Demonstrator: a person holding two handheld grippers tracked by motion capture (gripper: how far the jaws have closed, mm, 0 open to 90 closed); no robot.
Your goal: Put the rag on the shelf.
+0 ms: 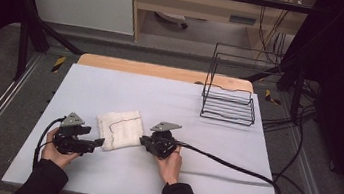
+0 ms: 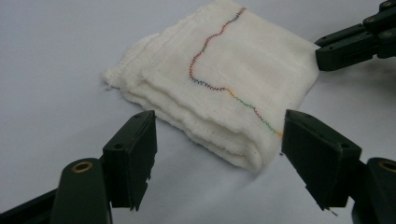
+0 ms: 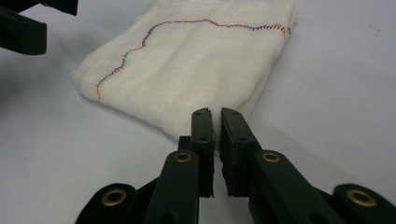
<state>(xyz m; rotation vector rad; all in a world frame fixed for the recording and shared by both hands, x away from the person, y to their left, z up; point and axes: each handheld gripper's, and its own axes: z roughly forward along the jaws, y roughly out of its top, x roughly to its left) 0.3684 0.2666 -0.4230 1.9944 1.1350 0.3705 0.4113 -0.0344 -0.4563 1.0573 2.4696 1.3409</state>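
- On the pale tabletop (image 1: 110, 89), toward its near edge, a folded white cloth (image 1: 118, 129) is lying flat between the two hands, with a wavy line of coloured stitching running across its top face.
- At the cloth's left, the left tongs (image 1: 99, 142) are pointing toward its near left corner; in the left gripper view the left tongs (image 2: 218, 154) are standing wide apart, one jaw on each side of that folded corner, and neither pad is touching the fabric.
- At the cloth's right edge, the right tongs (image 1: 143, 140) are sitting against the fabric; in the right gripper view the right tongs (image 3: 215, 122) are standing almost together, with a narrow slit between the pads, right at the cloth's (image 3: 187, 70) folded edge.
- Whether a layer of fabric is being pinched in that slit is not something I can tell; the tips are lying level with the edge and hiding it.
- Across the cloth (image 2: 224, 79) in the left gripper view, the other tongs are showing as dark jaws meeting the far edge of the fabric.
- Farther back on the right of the tabletop, a black wire rack (image 1: 230, 94) is standing well apart from the cloth.
- A black cable (image 1: 231, 166) is trailing from the right hand (image 1: 169, 163) across the tabletop toward the right edge.
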